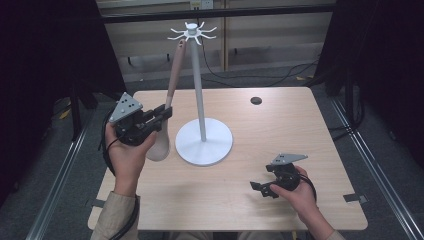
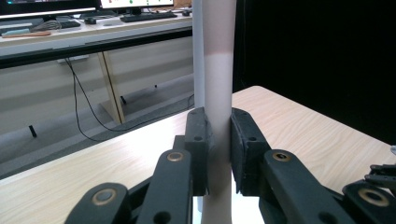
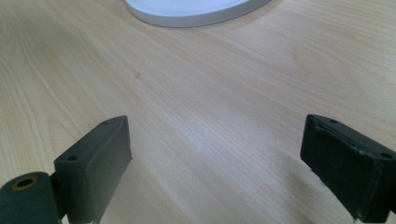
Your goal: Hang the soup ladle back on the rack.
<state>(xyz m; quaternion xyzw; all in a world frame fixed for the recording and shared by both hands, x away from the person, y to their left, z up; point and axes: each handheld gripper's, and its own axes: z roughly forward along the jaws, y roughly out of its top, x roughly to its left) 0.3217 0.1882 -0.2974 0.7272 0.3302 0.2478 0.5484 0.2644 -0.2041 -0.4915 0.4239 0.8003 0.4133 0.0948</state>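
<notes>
Left claw [image 1: 161, 113] is clamped tight on the long pale spatula [image 1: 172, 85], both pads squeezing its handle in the left gripper view, with the top of the handle up at the hooks of the white stand [image 1: 197, 75] and its broad end down by the stand's round base on the tabletop [image 1: 300, 130]. Over on the near right, the right claw [image 1: 261, 187] sits low above the bare wood, jaws spread wide apart with nothing between them.

Utensil [image 2: 218, 93] ends cut off; stand base [image 3: 196, 10] cropped.
</notes>
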